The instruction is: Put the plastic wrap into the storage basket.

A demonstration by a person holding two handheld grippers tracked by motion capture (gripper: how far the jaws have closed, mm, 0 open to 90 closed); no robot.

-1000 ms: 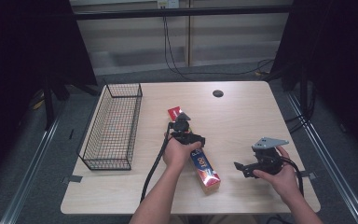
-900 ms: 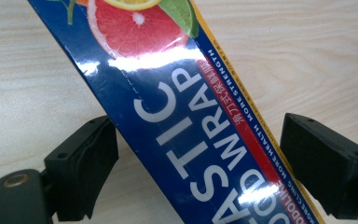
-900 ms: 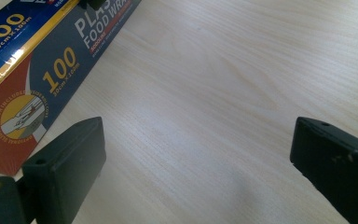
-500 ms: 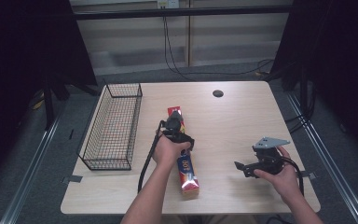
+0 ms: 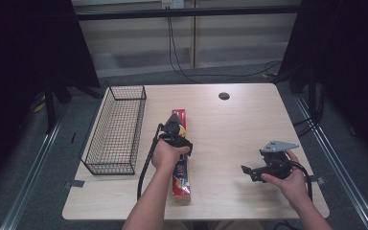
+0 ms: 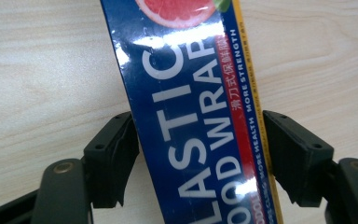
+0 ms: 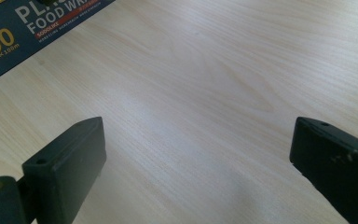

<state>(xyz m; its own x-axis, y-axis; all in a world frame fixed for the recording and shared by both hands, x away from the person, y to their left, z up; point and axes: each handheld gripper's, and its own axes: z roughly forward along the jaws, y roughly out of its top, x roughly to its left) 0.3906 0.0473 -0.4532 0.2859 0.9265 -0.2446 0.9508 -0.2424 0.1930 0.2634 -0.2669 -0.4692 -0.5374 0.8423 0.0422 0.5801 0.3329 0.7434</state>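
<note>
- Nearest, the right gripper [image 5: 249, 171] hovers at four o'clock over the table [image 5: 239, 124], jaws wide apart.
- Centrally, the left gripper [image 6: 198, 154] has just been closing, its pads now clamped on the plastic wrap box [image 5: 180, 177].
- Farther, at ten o'clock, stands the wire basket [image 5: 117, 129].

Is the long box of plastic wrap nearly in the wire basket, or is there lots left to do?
Done so far: the left gripper has just closed around the plastic wrap box, one jaw on each side. In hand: the grip itself; the box seems to lie on the table beside the wire basket. Left, probably: lifting it and setting it in the basket, which looks empty. The right gripper waits open over bare wood.
</note>
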